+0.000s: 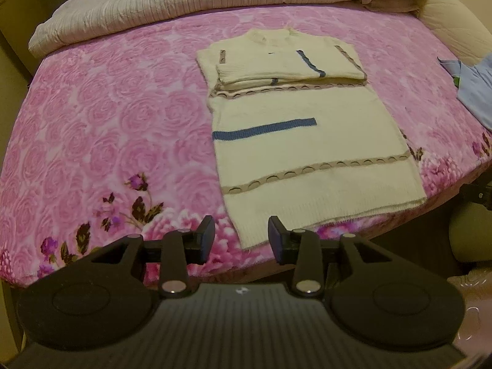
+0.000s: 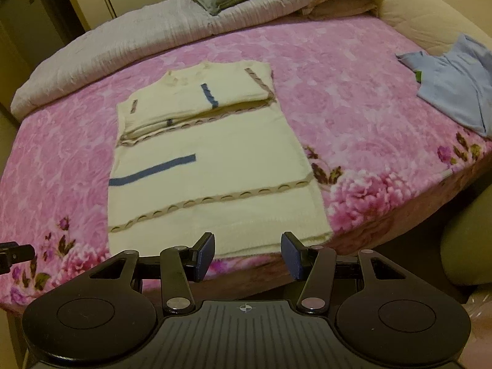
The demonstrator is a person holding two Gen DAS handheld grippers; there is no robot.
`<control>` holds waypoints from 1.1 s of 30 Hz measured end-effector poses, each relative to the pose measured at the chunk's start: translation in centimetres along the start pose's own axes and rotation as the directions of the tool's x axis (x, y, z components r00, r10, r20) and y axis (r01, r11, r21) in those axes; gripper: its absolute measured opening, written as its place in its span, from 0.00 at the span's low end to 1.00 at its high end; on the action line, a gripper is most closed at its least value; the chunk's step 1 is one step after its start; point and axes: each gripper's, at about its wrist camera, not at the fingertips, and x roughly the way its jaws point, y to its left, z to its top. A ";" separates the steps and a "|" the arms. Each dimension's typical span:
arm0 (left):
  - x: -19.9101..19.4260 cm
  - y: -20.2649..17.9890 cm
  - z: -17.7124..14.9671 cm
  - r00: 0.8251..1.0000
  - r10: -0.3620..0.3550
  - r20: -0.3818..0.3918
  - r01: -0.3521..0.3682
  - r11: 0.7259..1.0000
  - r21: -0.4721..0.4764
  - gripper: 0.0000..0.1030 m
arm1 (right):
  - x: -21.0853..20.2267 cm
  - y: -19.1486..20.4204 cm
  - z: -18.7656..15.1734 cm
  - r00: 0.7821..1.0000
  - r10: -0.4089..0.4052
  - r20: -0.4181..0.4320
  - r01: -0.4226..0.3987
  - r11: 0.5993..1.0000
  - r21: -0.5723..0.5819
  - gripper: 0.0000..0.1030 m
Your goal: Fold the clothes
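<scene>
The sweater (image 1: 307, 141) lies flat on the pink blanket (image 1: 107, 107), collar at 12 o'clock, hem at 6, both sleeves folded in across the chest. The left gripper (image 1: 241, 240) and right gripper (image 2: 247, 255) hover above the hem, jaws partly open and empty. The sleeve step looks finished. Next, each gripper likely needs to pinch a hem corner and carry it toward 12 o'clock, halving the body.

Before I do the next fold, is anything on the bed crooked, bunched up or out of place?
Nothing serious. The cream sweater lies flat, sleeves folded across the chest, though it sits slightly skewed to the bed edge. A light blue garment lies crumpled at the far right, unfolded. Both grippers are open and empty.
</scene>
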 end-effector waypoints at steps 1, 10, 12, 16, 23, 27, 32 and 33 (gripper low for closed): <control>0.0 -0.5 -0.1 1.000 0.006 -0.001 -0.006 1.000 -0.009 0.34 | 0.0 0.1 -0.1 1.000 0.000 -0.001 0.000 1.000 -0.002 0.50; 0.7 0.8 -0.5 1.000 -0.026 -0.006 0.026 0.999 -0.029 0.35 | 0.3 0.8 -0.3 1.000 -0.007 -0.012 0.007 1.000 -0.012 0.50; 1.3 1.4 -0.8 0.999 -0.052 -0.007 0.052 0.997 -0.061 0.35 | 0.5 0.5 -0.3 1.000 -0.016 -0.010 0.015 1.000 -0.017 0.50; 2.8 2.8 -1.6 0.996 -0.089 -0.015 0.087 0.990 -0.115 0.35 | 1.1 -1.3 0.0 0.999 -0.039 -0.011 0.039 0.999 -0.003 0.50; 5.9 3.9 -2.4 0.993 -0.119 -0.028 0.110 0.971 -0.210 0.35 | 3.1 -6.8 1.1 0.997 -0.051 -0.057 0.053 0.998 0.025 0.50; 9.1 3.7 -2.5 0.991 -0.130 -0.014 0.123 0.959 -0.254 0.35 | 6.3 -10.4 1.6 0.996 -0.030 -0.084 0.033 0.999 0.033 0.50; 15.5 3.8 -3.3 0.994 -0.107 0.015 0.107 0.953 -0.284 0.35 | 12.7 -15.0 1.4 0.996 0.045 -0.080 -0.041 0.998 0.050 0.50; 16.6 4.2 -3.6 0.992 -0.121 0.028 0.124 0.945 -0.304 0.35 | 14.4 -16.0 1.3 0.994 0.074 -0.078 -0.069 0.995 0.069 0.50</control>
